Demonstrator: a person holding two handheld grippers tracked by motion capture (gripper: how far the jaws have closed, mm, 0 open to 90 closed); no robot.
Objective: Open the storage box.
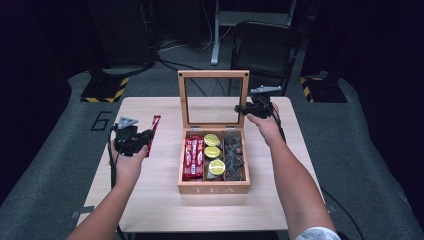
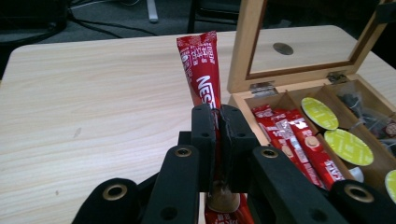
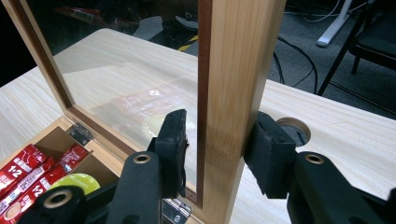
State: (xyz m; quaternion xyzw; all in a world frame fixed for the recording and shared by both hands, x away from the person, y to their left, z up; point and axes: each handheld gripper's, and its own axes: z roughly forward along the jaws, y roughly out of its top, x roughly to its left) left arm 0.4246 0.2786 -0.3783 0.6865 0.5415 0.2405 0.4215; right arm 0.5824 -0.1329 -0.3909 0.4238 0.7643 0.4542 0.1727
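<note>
I've got a red coffee stick sachet (image 2: 201,70) pinched in my left gripper (image 2: 218,122), jaws pressed tight together on its lower part, the rest of it standing up and leaning a little away from me. Seen from the high view, the sachet (image 1: 154,131) is well left of the wooden tea box (image 1: 213,189), up off the table (image 1: 150,200), not touching it.

The box is my landmark. Its left compartment holds more red sachets (image 1: 193,157) lying lengthwise, the middle one has round yellow-green capsules (image 1: 212,152), and the right one has dark wrapped pieces (image 1: 234,156) I can't make out properly. The glass lid (image 1: 214,97) stands upright at the back of the box.

My right gripper (image 1: 255,107) is at the lid's right-hand frame post, jaws closed narrow across the wood; in the right gripper view one pad (image 3: 173,149) sits on the glass side and the other on the outer side of the frame post (image 3: 236,93), so the lid is being held open.

My reading: this is the sachet step, with one stick out over the table left of the box. Whether it's going in or coming out I can't say from here. If it's going in, the next move means bringing the left gripper across toward the box, laying the sachet down flat to match the ones in the left compartment, and lowering it in without catching the near wall. The right gripper needs to keep the lid steady, or it may tip down onto my left gripper.
</note>
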